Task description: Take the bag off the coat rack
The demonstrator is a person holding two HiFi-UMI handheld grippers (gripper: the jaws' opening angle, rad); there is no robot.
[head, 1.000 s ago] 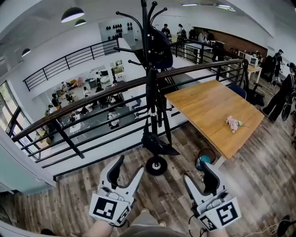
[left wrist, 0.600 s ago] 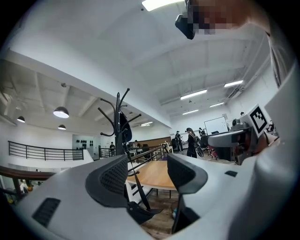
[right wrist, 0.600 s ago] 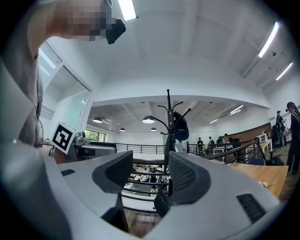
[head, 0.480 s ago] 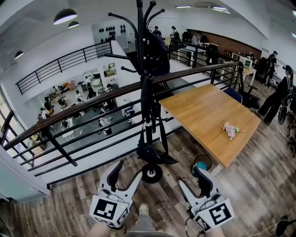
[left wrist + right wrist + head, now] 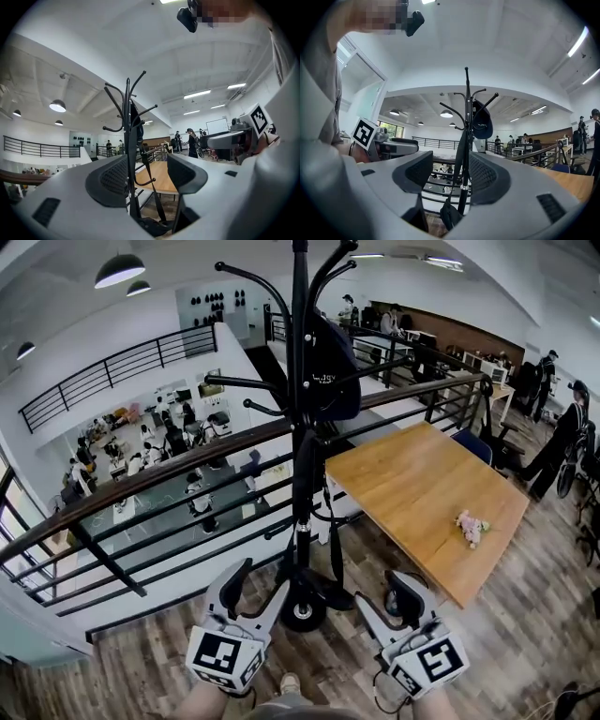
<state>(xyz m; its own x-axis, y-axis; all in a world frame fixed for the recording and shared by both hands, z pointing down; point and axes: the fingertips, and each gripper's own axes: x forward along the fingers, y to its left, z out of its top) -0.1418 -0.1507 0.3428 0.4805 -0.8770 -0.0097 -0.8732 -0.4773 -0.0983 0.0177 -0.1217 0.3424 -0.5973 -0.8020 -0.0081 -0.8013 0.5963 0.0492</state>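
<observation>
A black coat rack (image 5: pixel 300 409) stands by the railing, with a dark cap (image 5: pixel 335 371) on an upper hook. A dark bag (image 5: pixel 330 592) hangs low near the rack's round base on a long strap (image 5: pixel 306 484); its body is partly hidden behind my grippers. My left gripper (image 5: pixel 260 579) and right gripper (image 5: pixel 382 592) are both open and empty, held just short of the base on either side, touching nothing. The left gripper view frames the rack (image 5: pixel 127 140) and bag (image 5: pixel 151 226) between its jaws. The right gripper view frames the strap (image 5: pixel 459 154) and bag (image 5: pixel 449 213).
A black railing with a wooden top rail (image 5: pixel 169 474) runs behind the rack, with a drop to a lower floor beyond. A wooden table (image 5: pixel 412 474) stands to the right with a small pink toy (image 5: pixel 472 526) on it. People stand at the far right (image 5: pixel 562 437).
The view and both grippers have come closer to the rack, whose base now lies between them. Both grippers stayed open.
</observation>
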